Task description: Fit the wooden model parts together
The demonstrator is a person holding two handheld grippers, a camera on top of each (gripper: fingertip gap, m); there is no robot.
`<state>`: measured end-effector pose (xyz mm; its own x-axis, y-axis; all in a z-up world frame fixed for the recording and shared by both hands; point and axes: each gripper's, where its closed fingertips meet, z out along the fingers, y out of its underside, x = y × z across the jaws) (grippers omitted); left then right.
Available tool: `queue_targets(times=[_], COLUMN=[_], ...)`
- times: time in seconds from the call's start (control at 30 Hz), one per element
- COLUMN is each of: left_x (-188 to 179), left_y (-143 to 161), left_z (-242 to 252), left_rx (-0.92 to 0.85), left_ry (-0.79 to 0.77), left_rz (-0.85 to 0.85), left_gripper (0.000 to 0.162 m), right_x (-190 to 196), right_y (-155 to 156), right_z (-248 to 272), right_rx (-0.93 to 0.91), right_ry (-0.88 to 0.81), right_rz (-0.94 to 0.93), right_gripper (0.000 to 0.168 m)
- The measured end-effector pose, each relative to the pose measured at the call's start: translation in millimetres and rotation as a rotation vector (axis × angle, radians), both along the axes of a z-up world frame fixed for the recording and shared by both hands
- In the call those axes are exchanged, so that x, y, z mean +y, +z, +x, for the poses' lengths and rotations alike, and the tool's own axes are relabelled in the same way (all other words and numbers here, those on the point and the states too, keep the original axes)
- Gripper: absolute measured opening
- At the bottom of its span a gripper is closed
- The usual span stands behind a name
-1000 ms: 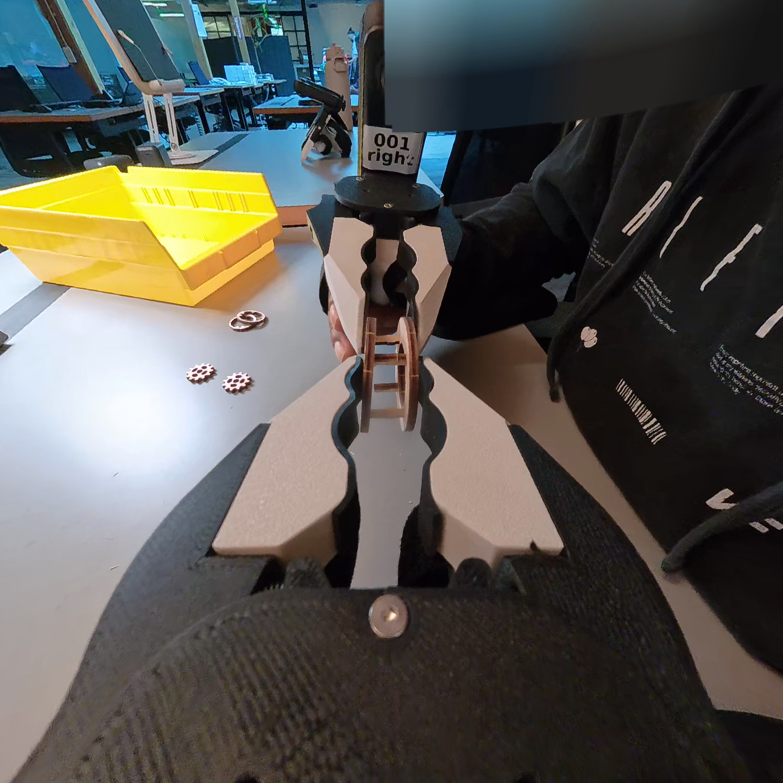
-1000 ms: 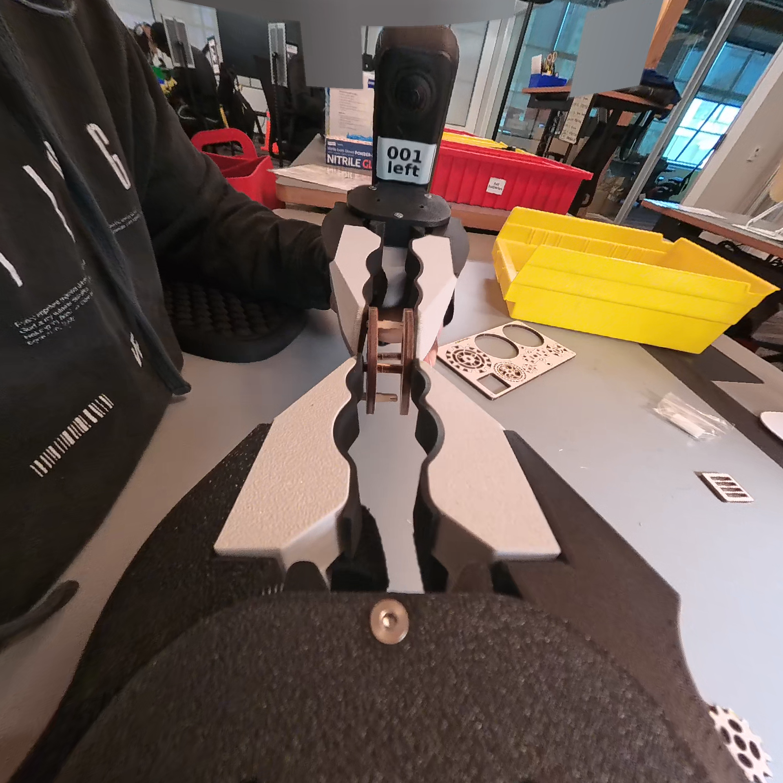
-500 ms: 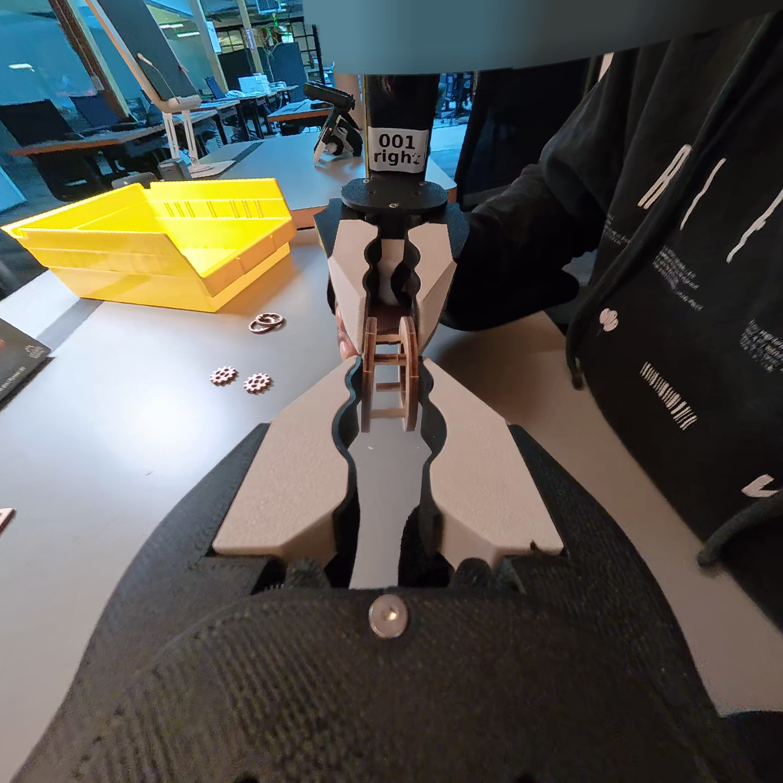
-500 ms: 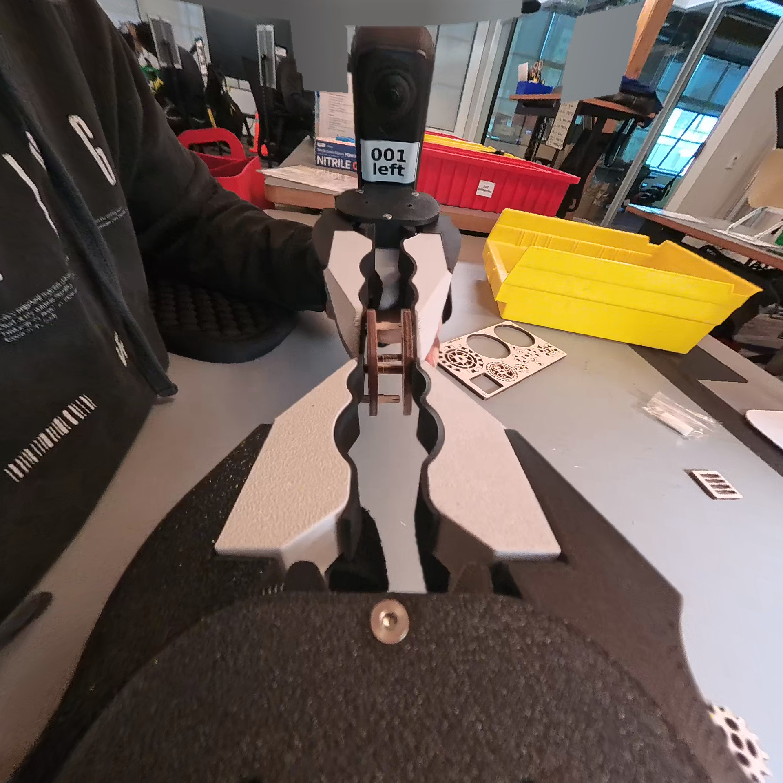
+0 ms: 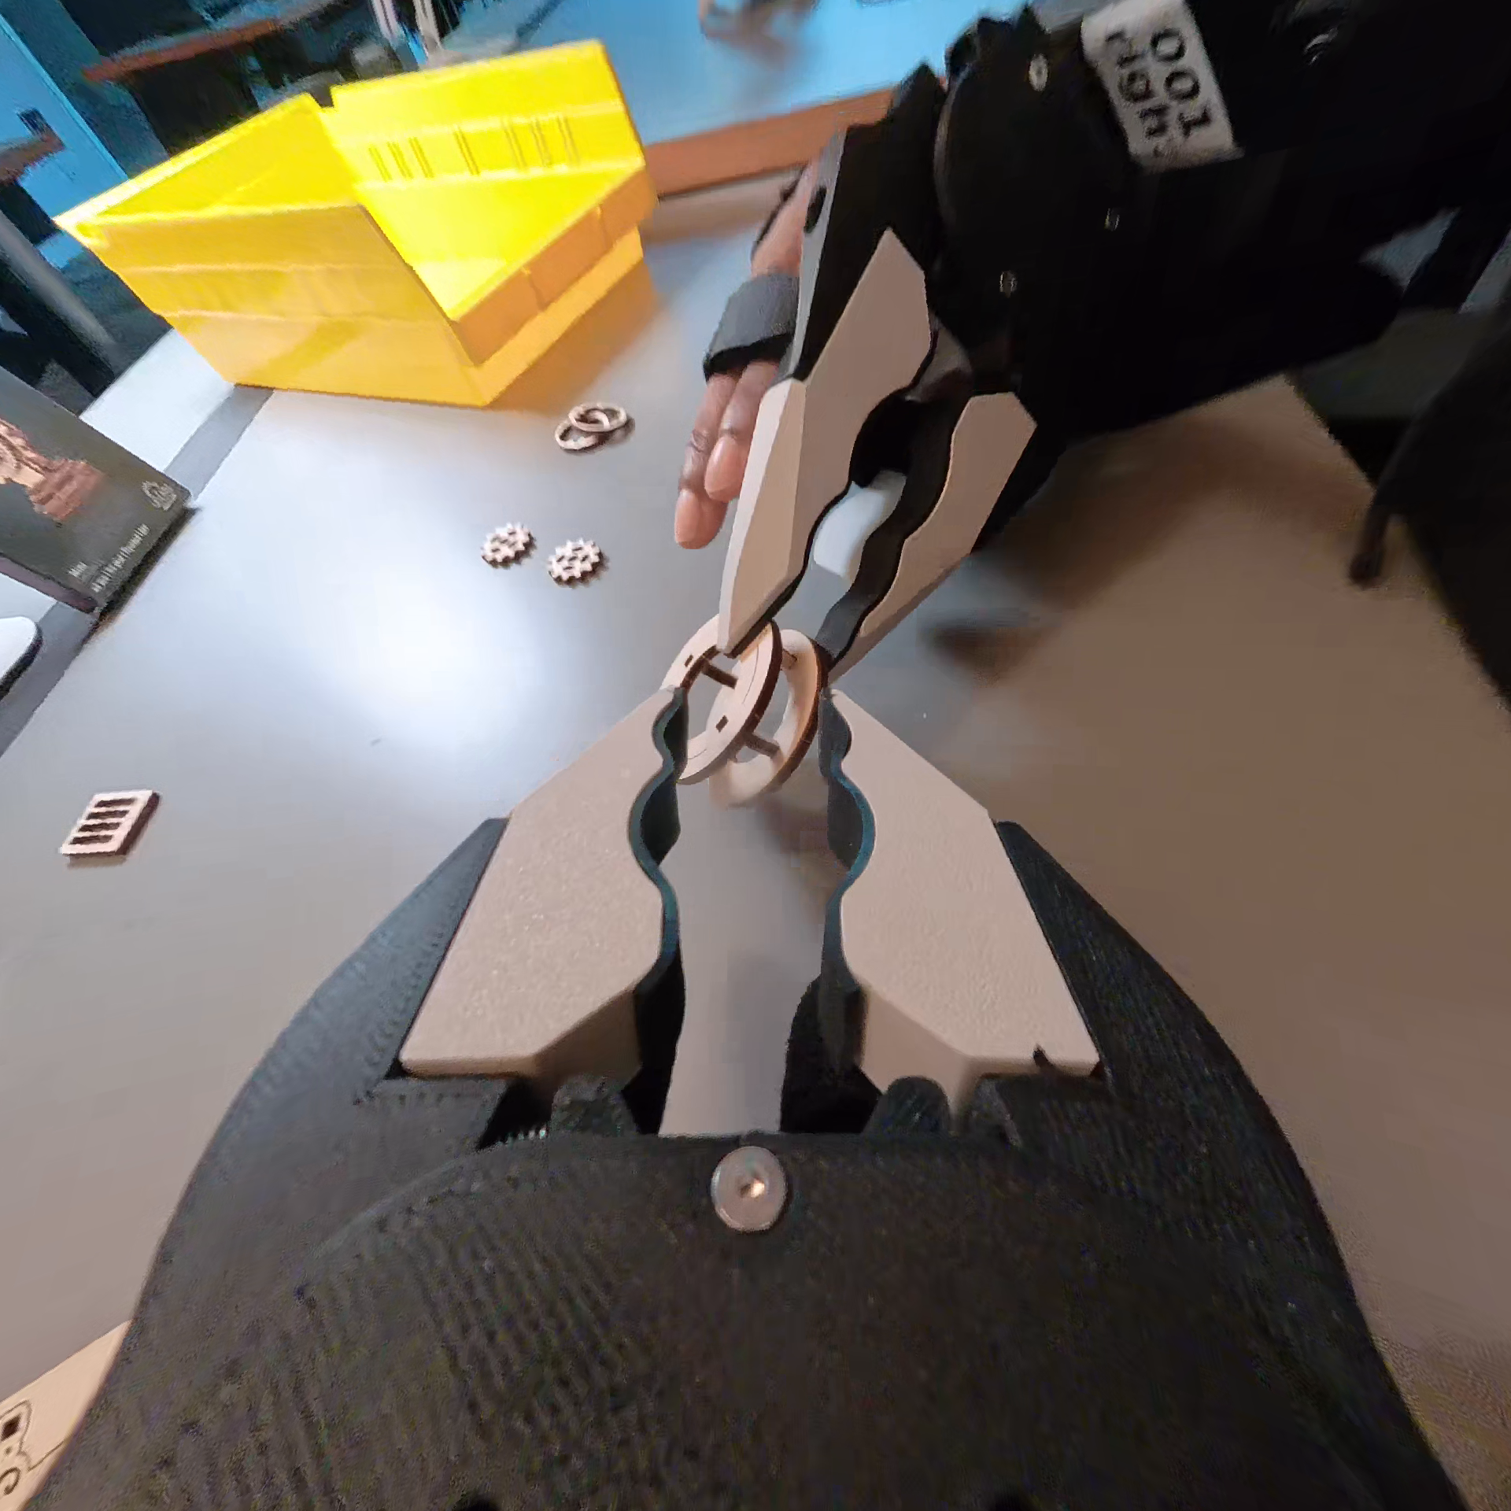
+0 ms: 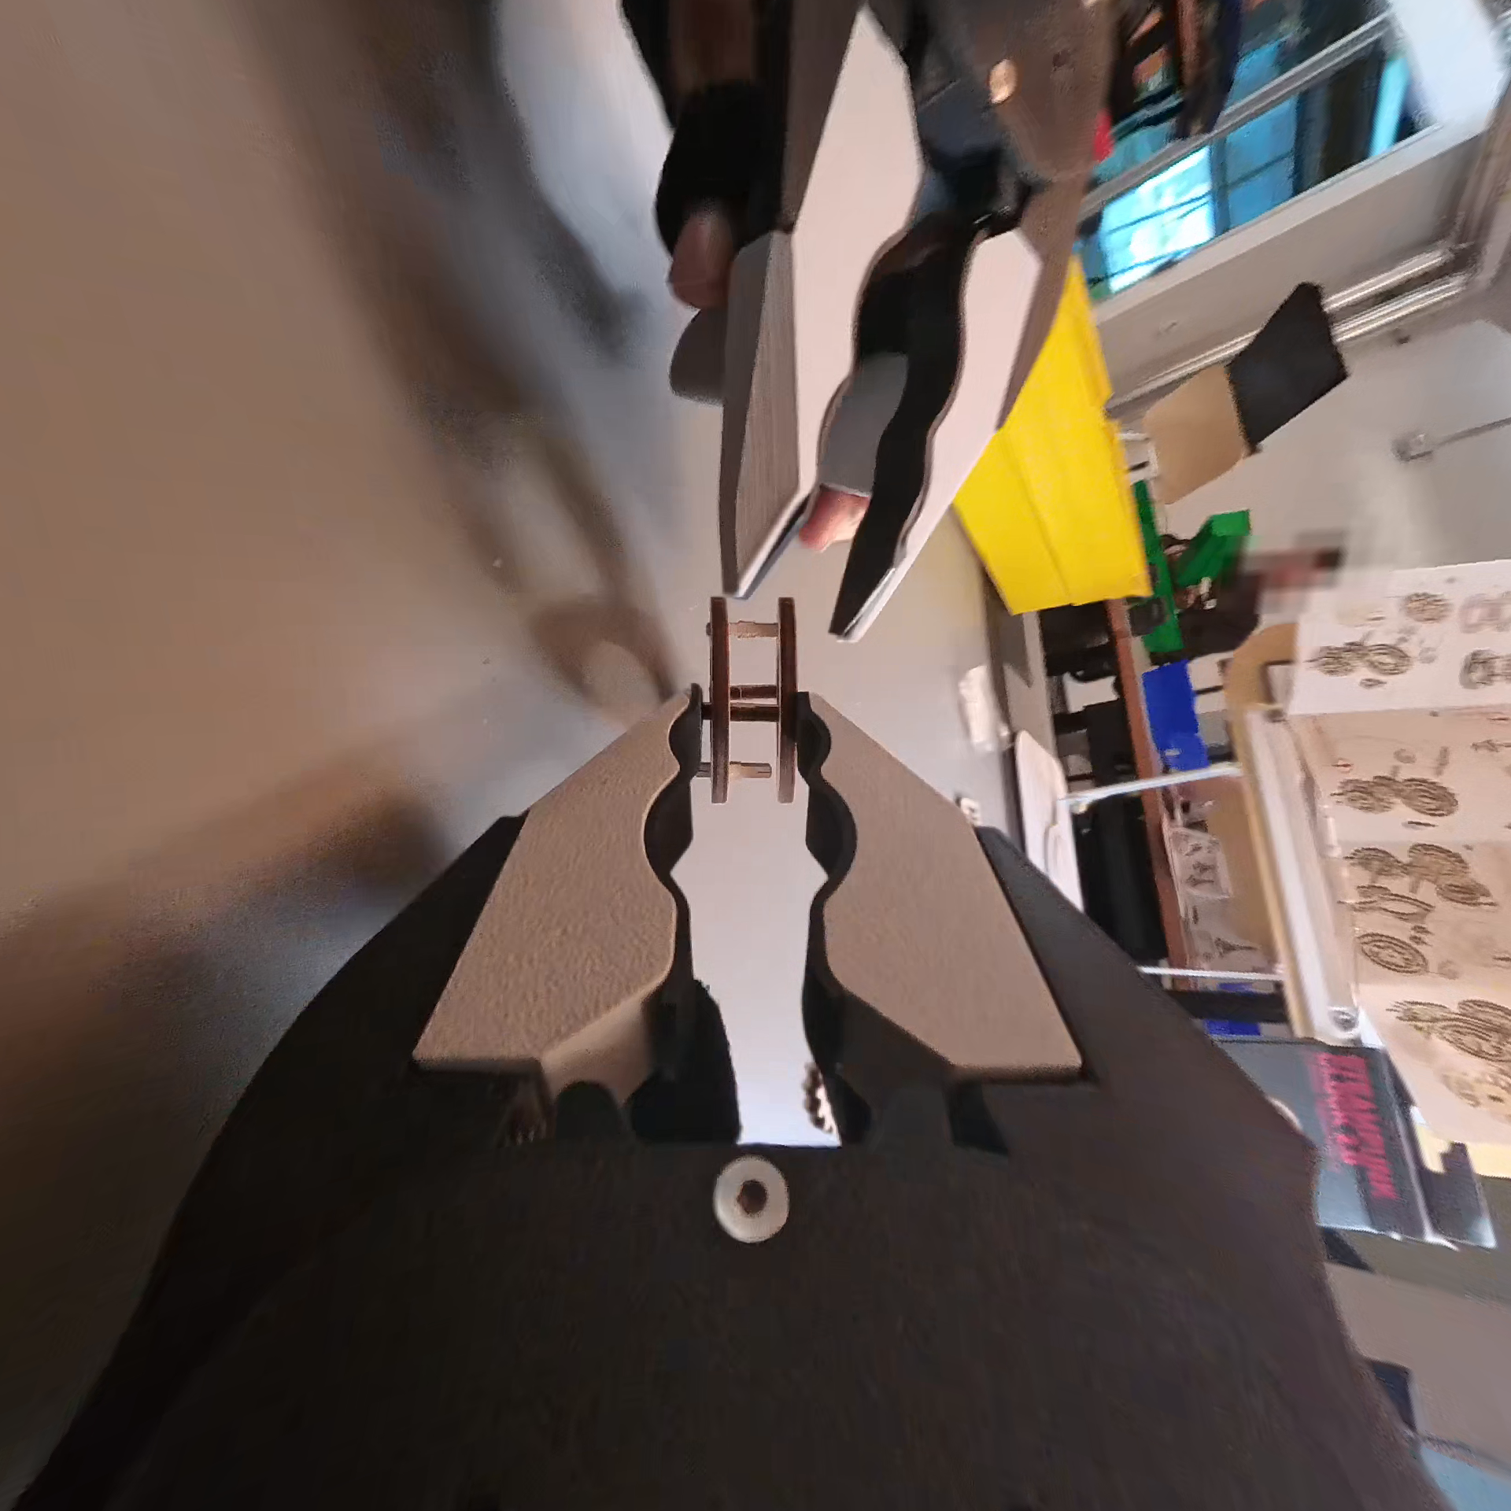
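The wooden spool (image 5: 740, 719), two discs joined by thin rods, is held just above the grey table. My right gripper (image 6: 748, 703) is shut on it, one finger on each disc face. In the left wrist view the right gripper (image 5: 777, 646) comes in tilted from the upper right and holds the spool at an angle. My left gripper (image 5: 748, 699) is open, its fingertips on either side of the spool and not pressing it. In the right wrist view the left gripper (image 6: 789, 609) stands open just beyond the spool (image 6: 752, 711), apart from it.
A yellow bin (image 5: 368, 229) stands at the back left. Two small wooden gears (image 5: 507, 544), linked rings (image 5: 593, 425) and a slotted wooden piece (image 5: 109, 822) lie on the table to the left. A dark booklet (image 5: 73, 507) is at the left edge. Wooden part sheets (image 6: 1406, 818) stand beyond the table. Left and right tips are no more than a few centimetres apart.
Both grippers held the spool upright before. The left gripper has now opened and let go. The right gripper has rolled over and tilted the spool, and both have dropped closer to the table.
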<state>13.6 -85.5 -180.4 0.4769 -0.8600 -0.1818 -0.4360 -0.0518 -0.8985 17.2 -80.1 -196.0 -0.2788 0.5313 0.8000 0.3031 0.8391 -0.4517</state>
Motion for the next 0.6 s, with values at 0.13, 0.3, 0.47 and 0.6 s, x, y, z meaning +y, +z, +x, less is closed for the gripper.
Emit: queue_targets(times=[0.13,0.3,0.47,0.6], left_x=[0,6,10,11], left_y=[-16,-23,-23,-22], left_z=[-3,-11,-10,-5], left_rx=[0.056,0.064,0.023,0.003], left_ry=[0.005,0.051,0.072,0.066], left_rz=[-0.053,-0.112,-0.150,-0.156], left_gripper=[0.029,0.037,0.045,0.043], right_x=[-4,-14,11,18], right_y=[-23,-6,12,0], right_z=[4,8,8,4], right_rx=[-0.117,-0.104,-0.046,-0.096], right_ry=[0.003,0.022,-0.071,-0.115], right_rz=[-0.056,-0.359,-0.683,-0.805], right_gripper=[0.026,0.047,0.037,0.035])
